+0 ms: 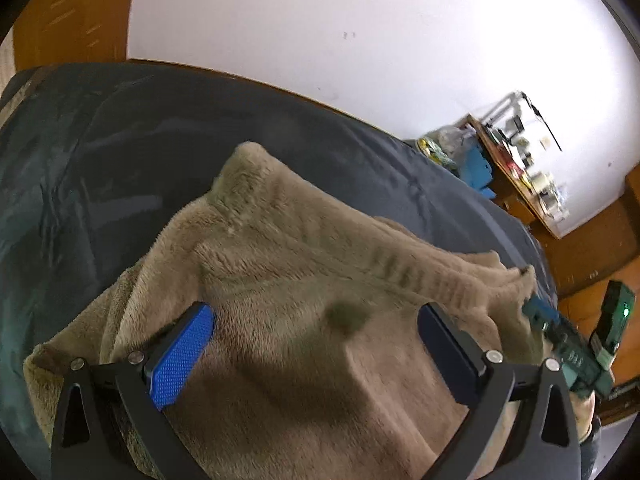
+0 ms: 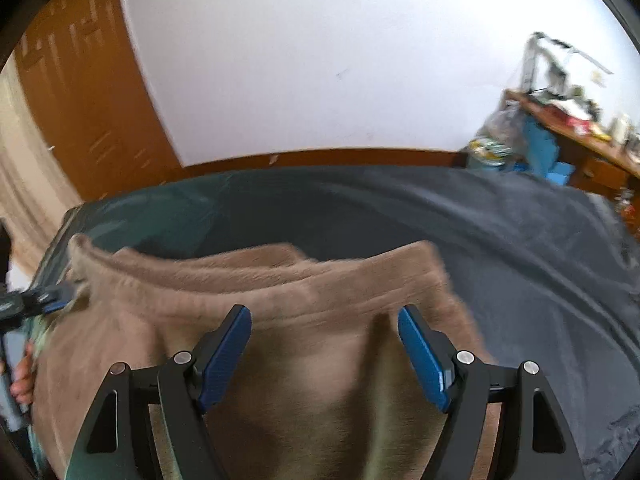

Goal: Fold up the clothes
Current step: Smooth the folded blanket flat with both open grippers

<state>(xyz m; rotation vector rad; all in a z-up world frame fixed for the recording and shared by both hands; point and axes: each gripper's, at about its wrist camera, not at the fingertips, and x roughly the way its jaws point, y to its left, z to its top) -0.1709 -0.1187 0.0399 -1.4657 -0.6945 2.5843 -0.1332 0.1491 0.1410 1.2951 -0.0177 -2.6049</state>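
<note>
A tan plush garment (image 1: 300, 240) lies partly folded on the dark bed cover (image 1: 100, 180), with a ribbed band running across it. My left gripper (image 1: 316, 320) hovers just above its middle, jaws wide apart, nothing between the blue pads (image 1: 184, 360). The right gripper's teal body (image 1: 560, 340) shows at the garment's right corner. In the right wrist view the same garment (image 2: 280, 292) fills the foreground with its doubled upper edge facing away. My right gripper (image 2: 324, 320) stands open over it, gripping nothing. The left gripper (image 2: 36, 300) and a hand (image 2: 22, 376) sit at its left edge.
The dark cover (image 2: 520, 260) spreads bare to the right and beyond the garment. A wooden bed rail (image 2: 340, 158) runs under a white wall. A cluttered wooden desk (image 2: 580, 132), a blue box (image 2: 542, 140) and a plastic bag (image 2: 500, 128) stand far right; a wooden wardrobe (image 2: 88, 92) left.
</note>
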